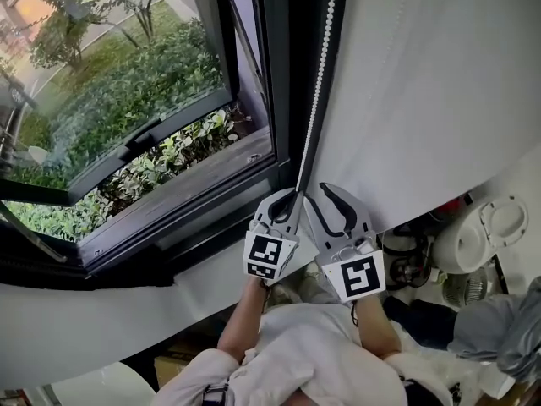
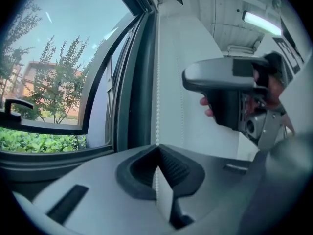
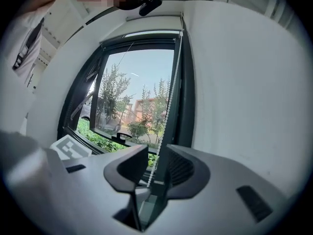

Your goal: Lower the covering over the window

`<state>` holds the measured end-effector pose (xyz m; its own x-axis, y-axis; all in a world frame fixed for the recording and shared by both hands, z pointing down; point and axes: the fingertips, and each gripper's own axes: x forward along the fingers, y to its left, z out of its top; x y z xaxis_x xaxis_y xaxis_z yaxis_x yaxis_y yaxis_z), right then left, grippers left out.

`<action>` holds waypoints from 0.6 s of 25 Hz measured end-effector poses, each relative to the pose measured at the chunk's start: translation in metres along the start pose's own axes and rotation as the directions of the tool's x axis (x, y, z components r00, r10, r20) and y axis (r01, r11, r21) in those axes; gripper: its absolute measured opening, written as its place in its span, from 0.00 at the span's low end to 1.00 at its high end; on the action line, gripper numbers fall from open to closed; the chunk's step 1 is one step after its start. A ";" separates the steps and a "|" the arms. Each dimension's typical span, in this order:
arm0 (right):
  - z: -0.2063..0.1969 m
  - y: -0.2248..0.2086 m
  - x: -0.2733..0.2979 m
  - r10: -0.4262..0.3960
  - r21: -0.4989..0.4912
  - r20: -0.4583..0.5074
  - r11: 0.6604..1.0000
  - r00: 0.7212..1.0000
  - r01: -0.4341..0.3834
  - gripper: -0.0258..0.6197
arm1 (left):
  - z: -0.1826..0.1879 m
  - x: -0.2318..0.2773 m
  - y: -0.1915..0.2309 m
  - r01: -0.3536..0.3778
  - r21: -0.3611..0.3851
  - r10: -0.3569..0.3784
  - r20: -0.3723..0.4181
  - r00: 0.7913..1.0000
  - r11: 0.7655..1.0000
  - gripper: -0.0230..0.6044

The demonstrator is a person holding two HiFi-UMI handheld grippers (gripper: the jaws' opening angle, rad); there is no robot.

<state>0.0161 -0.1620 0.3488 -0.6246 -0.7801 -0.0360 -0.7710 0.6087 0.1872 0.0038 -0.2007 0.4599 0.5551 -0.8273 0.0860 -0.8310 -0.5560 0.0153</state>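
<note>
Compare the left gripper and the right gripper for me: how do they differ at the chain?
The left gripper's jaws are shut on the bead chain; the right gripper's jaws stand apart, with the chain running loose between them. In the head view the left gripper sits nearer the window frame, the right gripper nearer the white wall. Both are at the same chain.

A white sill (image 1: 93, 320) is running under the window (image 1: 127, 83). Lower down at the right, a round white appliance (image 1: 473, 237) is sitting near a grey cloth (image 1: 499, 328).
</note>
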 end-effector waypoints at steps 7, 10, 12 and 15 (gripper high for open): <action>0.025 0.000 0.020 0.044 -0.021 0.058 0.999 0.997 -0.043 0.22 | -0.006 -0.015 -0.014 0.012 -0.016 -0.012 -0.008 1.000 1.000 0.06; 0.029 0.003 0.026 0.053 -0.024 0.066 0.998 0.996 -0.052 0.19 | -0.004 -0.020 -0.019 0.020 -0.017 -0.020 -0.004 1.000 1.000 0.06; 0.031 0.005 0.027 0.053 -0.012 0.077 0.999 0.996 -0.052 0.09 | -0.004 -0.024 -0.021 0.022 -0.015 -0.022 -0.002 1.000 1.000 0.06; 0.033 0.009 0.025 0.062 0.018 0.096 0.998 0.993 -0.064 0.04 | -0.004 -0.028 -0.021 0.022 -0.019 -0.022 0.000 1.000 1.000 0.06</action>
<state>-0.0104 -0.1714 0.3174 -0.6805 -0.7231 -0.1186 -0.7313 0.6601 0.1719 0.0059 -0.1655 0.4610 0.5733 -0.8149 0.0854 -0.8191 -0.5724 0.0366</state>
